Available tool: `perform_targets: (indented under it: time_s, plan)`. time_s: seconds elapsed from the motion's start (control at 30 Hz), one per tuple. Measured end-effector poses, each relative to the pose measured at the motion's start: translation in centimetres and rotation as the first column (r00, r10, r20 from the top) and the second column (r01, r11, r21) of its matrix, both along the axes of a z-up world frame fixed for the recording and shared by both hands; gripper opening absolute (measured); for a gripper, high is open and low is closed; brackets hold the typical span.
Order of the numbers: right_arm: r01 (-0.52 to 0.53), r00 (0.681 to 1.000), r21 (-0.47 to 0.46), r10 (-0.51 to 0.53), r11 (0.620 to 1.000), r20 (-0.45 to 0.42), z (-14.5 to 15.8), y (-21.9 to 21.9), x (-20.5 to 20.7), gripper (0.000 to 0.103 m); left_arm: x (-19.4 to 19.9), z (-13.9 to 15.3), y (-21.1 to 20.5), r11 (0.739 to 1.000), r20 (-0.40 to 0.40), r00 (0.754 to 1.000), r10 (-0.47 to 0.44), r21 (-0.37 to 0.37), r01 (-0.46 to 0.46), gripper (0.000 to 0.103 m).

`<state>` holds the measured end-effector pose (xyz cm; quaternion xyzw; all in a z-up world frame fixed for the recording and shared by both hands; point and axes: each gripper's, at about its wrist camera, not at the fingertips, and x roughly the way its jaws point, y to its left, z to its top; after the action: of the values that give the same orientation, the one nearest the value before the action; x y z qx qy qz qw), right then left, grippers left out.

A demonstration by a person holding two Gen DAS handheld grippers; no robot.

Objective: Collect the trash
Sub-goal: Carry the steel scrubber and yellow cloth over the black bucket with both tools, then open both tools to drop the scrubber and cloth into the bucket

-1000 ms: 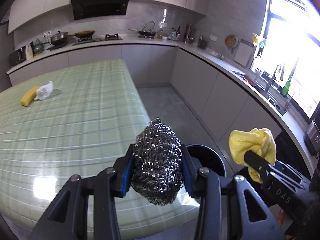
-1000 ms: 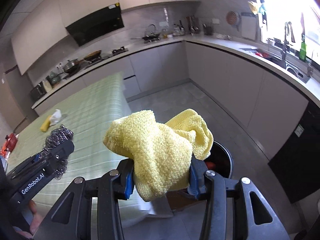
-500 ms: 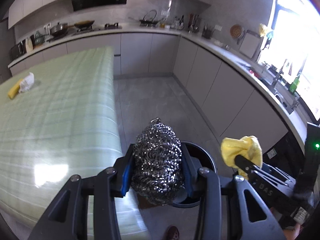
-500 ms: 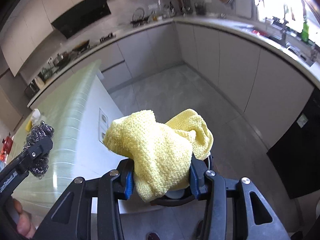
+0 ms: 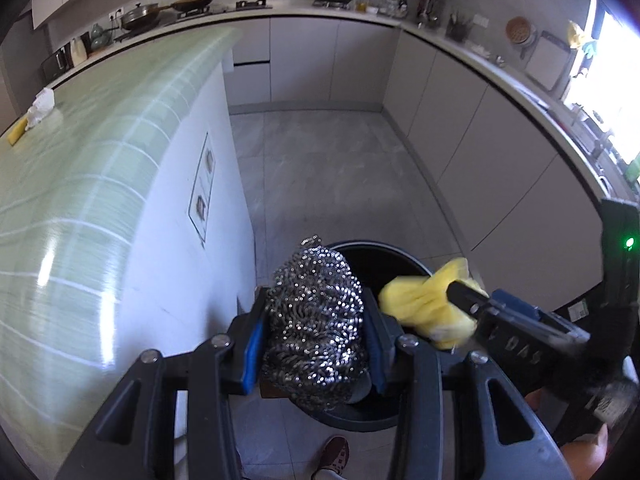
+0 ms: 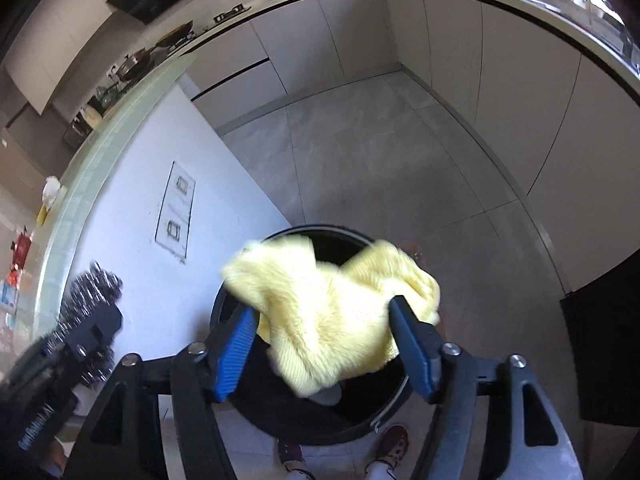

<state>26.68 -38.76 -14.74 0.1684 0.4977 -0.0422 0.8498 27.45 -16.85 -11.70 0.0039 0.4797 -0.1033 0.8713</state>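
My left gripper (image 5: 316,304) is shut on a ball of steel wool (image 5: 316,344) and hangs over the near rim of the black trash bin (image 5: 400,252) on the floor. Above the same bin (image 6: 384,416), my right gripper (image 6: 322,308) has its jaws opening. The yellow knitted cloth (image 6: 332,320) sags loose and blurred between the blue pads, no longer pinched. From the left wrist view the cloth (image 5: 420,304) and right gripper (image 5: 460,292) sit just right of the steel wool. In the right wrist view the left gripper (image 6: 96,320) with the steel wool (image 6: 92,284) is at the lower left.
The green-tiled island counter (image 5: 80,200) stands to the left, its white side wall beside the bin. A crumpled white tissue (image 5: 40,104) and a yellow sponge (image 5: 18,132) lie on its far end. A person's shoes (image 6: 392,440) stand by the bin. Grey cabinets line the far side of the floor.
Both grippers have moved off the counter and down over the bin. The right jaws have spread and the yellow cloth has come loose between them. The left grip is unchanged.
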Motion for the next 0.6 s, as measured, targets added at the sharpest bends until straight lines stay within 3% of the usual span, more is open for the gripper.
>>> perform_targets:
  time_s: [0.2,0.4,0.53,0.6]
  plan:
    - [0.010,0.999,0.020,-0.010,1.000,0.032,-0.6,-1.9,0.5,0.069,0.4,-1.7,-0.9,1.000,-0.033,0.999,0.021,0.008,-0.021,0.043]
    - [0.026,0.999,-0.013,-0.025,1.000,0.034,-0.3,-3.8,-0.2,0.069,1.7,-3.3,-2.9,1.000,-0.070,0.997,-0.018,0.013,0.019,0.044]
    - [0.054,0.998,-0.036,-0.053,0.998,0.040,0.0,-5.0,-0.9,0.069,2.6,-3.6,-4.5,0.999,-0.074,0.997,-0.032,0.030,0.034,0.050]
    - [0.067,0.997,-0.044,-0.065,0.997,0.046,0.3,-5.5,-1.3,0.069,2.9,-3.2,-5.0,0.999,-0.068,0.997,-0.030,0.040,0.033,0.060]
